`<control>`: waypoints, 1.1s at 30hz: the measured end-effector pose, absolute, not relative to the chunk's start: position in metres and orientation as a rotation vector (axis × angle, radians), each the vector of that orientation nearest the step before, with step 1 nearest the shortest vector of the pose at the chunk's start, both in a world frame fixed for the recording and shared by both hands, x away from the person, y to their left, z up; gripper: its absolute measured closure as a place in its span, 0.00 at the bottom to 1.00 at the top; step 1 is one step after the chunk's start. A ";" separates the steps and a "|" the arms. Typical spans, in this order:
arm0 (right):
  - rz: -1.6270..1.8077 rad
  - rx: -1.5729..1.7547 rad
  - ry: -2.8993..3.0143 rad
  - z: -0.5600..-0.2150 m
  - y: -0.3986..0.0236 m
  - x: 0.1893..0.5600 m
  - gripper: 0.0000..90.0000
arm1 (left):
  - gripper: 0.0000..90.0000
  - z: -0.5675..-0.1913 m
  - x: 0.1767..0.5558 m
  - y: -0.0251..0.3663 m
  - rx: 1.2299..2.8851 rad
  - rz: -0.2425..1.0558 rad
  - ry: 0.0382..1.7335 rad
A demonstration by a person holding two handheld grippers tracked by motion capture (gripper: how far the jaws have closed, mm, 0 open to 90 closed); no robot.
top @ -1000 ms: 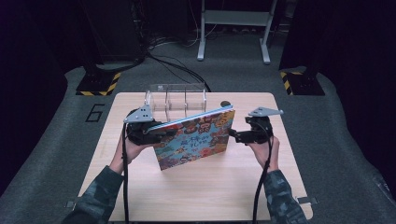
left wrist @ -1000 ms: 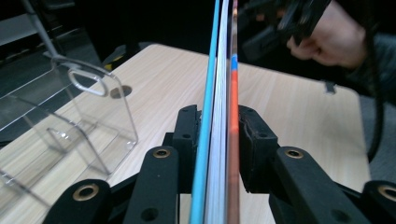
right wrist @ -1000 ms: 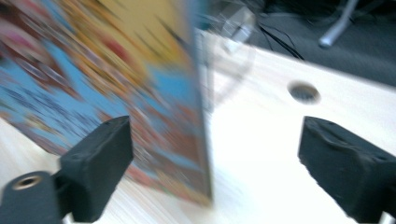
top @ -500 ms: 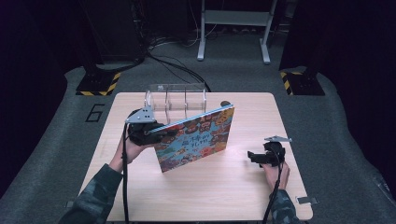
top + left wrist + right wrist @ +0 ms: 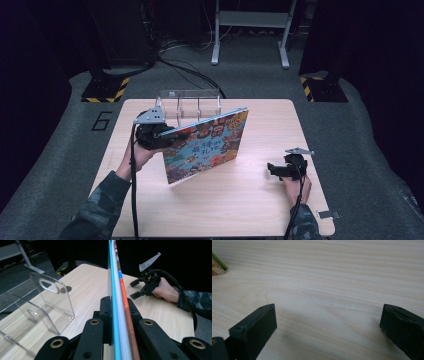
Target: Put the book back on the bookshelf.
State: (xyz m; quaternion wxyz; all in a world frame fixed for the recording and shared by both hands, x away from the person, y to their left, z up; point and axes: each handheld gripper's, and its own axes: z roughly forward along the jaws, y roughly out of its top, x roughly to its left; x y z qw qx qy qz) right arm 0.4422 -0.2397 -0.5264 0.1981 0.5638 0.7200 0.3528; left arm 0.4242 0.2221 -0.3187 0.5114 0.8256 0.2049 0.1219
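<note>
A colourful picture book (image 5: 207, 145) stands tilted on its lower edge on the wooden table (image 5: 235, 210). My left gripper (image 5: 170, 135) is shut on the book's left edge; in the left gripper view the book's edge (image 5: 114, 277) runs up between the two black jaws. My right gripper (image 5: 272, 170) rests low on the table to the right of the book, apart from it. Its jaws have just been opening and stand open with nothing but bare wood between them (image 5: 328, 322). One corner of the book (image 5: 217, 267) shows at the far left there.
A clear acrylic divided stand (image 5: 192, 102) sits at the table's far edge behind the book, also close on the left in the left gripper view (image 5: 47, 305). Dark floor, cables and a metal frame (image 5: 250, 30) lie beyond the table.
My right gripper has left the book's right edge and dropped to the table at the front right. The left gripper keeps its grip and the book stays tilted upright.
</note>
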 end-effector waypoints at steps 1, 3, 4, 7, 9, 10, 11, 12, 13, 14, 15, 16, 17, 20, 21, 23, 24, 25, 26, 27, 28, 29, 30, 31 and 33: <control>0.990 1.576 2.012 -0.527 -0.240 0.442 0.01 | 0.90 -0.316 0.424 0.222 1.996 0.298 0.498; 0.993 1.576 2.015 -0.526 -0.240 0.442 0.01 | 0.90 -0.312 0.423 0.223 1.983 0.313 0.501; 0.999 1.580 2.009 -0.527 -0.241 0.442 0.01 | 0.90 -0.310 0.423 0.224 1.993 0.321 0.504; 1.006 1.583 2.007 -0.527 -0.241 0.442 0.01 | 0.90 -0.305 0.422 0.227 1.977 0.330 0.518; 1.006 1.593 2.005 -0.526 -0.241 0.441 0.01 | 0.90 -0.302 0.423 0.230 1.980 0.332 0.520; 1.004 1.583 2.007 -0.527 -0.241 0.442 0.01 | 0.90 -0.301 0.423 0.232 1.967 0.343 0.527; 1.001 1.590 2.004 -0.526 -0.240 0.441 0.01 | 0.90 -0.300 0.422 0.233 1.965 0.337 0.538; 1.000 1.577 2.007 -0.527 -0.241 0.441 0.02 | 0.90 -0.298 0.423 0.235 1.960 0.346 0.535; 1.000 1.576 2.006 -0.527 -0.241 0.442 0.02 | 0.90 -0.297 0.422 0.237 1.951 0.346 0.546; 1.000 1.573 2.008 -0.527 -0.241 0.442 0.02 | 0.90 -0.295 0.422 0.239 1.963 0.355 0.541; 0.998 1.575 2.005 -0.527 -0.241 0.442 0.02 | 0.90 -0.294 0.422 0.241 1.946 0.361 0.550; 0.997 1.576 2.004 -0.527 -0.241 0.442 0.02 | 0.90 -0.293 0.421 0.242 1.949 0.363 0.554; 0.995 1.576 2.003 -0.527 -0.241 0.442 0.02 | 0.90 -0.292 0.420 0.244 1.946 0.372 0.557; 0.991 1.579 2.000 -0.527 -0.241 0.441 0.02 | 0.90 -0.288 0.418 0.251 1.934 0.387 0.569; 0.987 1.577 1.999 -0.527 -0.241 0.441 0.02 | 0.90 -0.286 0.417 0.252 1.931 0.387 0.578; 0.982 1.575 2.002 -0.527 -0.240 0.441 0.02 | 0.90 -0.283 0.416 0.257 1.932 0.396 0.584; 0.981 1.572 2.003 -0.527 -0.240 0.442 0.02 | 0.90 -0.281 0.415 0.259 1.943 0.402 0.584; 0.982 1.571 2.004 -0.527 -0.240 0.442 0.02 | 0.90 -0.280 0.415 0.261 1.930 0.406 0.591; 0.982 1.571 2.003 -0.527 -0.240 0.442 0.02 | 0.90 -0.279 0.414 0.263 1.924 0.409 0.600; 0.981 1.572 2.003 -0.527 -0.240 0.441 0.02 | 0.90 -0.277 0.414 0.266 1.922 0.423 0.605; 0.982 1.574 2.005 -0.527 -0.240 0.441 0.02 | 0.90 -0.277 0.413 0.268 1.911 0.422 0.614; 0.982 1.572 2.006 -0.527 -0.240 0.441 0.02 | 0.90 -0.275 0.413 0.271 1.913 0.429 0.620; 0.982 1.572 2.004 -0.527 -0.240 0.442 0.02 | 0.90 -0.274 0.413 0.273 1.909 0.429 0.626; 0.982 1.571 2.006 -0.527 -0.240 0.442 0.02 | 0.90 -0.273 0.413 0.275 1.903 0.436 0.634; 0.981 1.571 2.006 -0.527 -0.239 0.442 0.02 | 0.90 -0.269 0.413 0.279 1.898 0.446 0.646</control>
